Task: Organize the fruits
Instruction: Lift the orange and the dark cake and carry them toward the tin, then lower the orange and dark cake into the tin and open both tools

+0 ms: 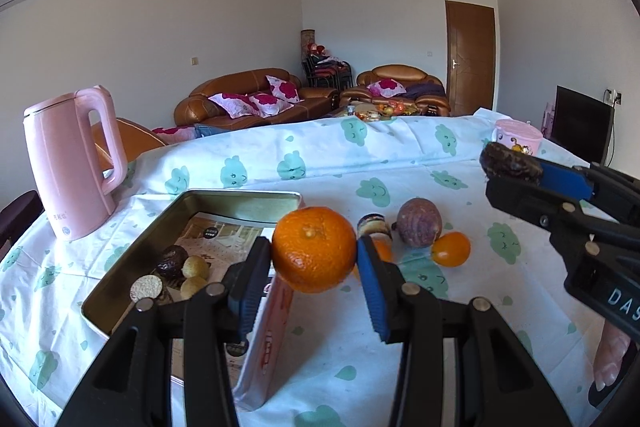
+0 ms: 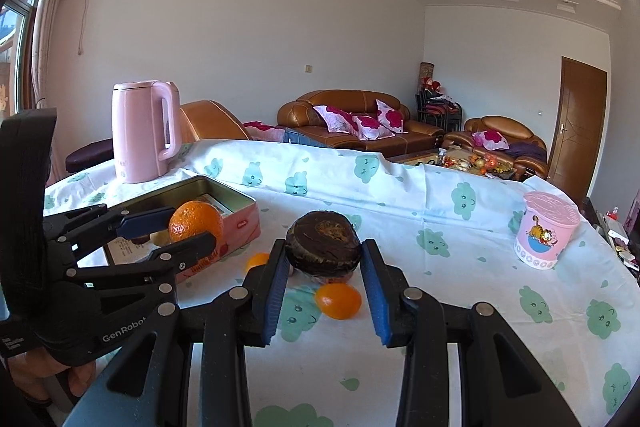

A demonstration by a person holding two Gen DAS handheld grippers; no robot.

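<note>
My left gripper (image 1: pixel 314 247) is shut on an orange tangerine (image 1: pixel 314 249), held in the air by the right wall of the open metal tin (image 1: pixel 240 197). In the right wrist view the same tangerine (image 2: pixel 196 221) hangs over the tin's (image 2: pixel 224 191) near corner. My right gripper (image 2: pixel 324 255) is shut on a dark brown wrinkled fruit (image 2: pixel 324 241), seen also at the right as the dark fruit (image 1: pixel 510 161) in the left wrist view. On the cloth lie a purple passion fruit (image 1: pixel 419 221), a small orange fruit (image 1: pixel 451 248) and a little jar (image 1: pixel 374 225).
A pink kettle (image 1: pixel 70 163) stands at the table's far left. A pink cartoon cup (image 2: pixel 546 231) stands at the right. The tin holds a dark fruit (image 1: pixel 172 261) and pale round fruits (image 1: pixel 196 267). The cloud-print tablecloth (image 2: pixel 460 291) covers the table; sofas stand beyond.
</note>
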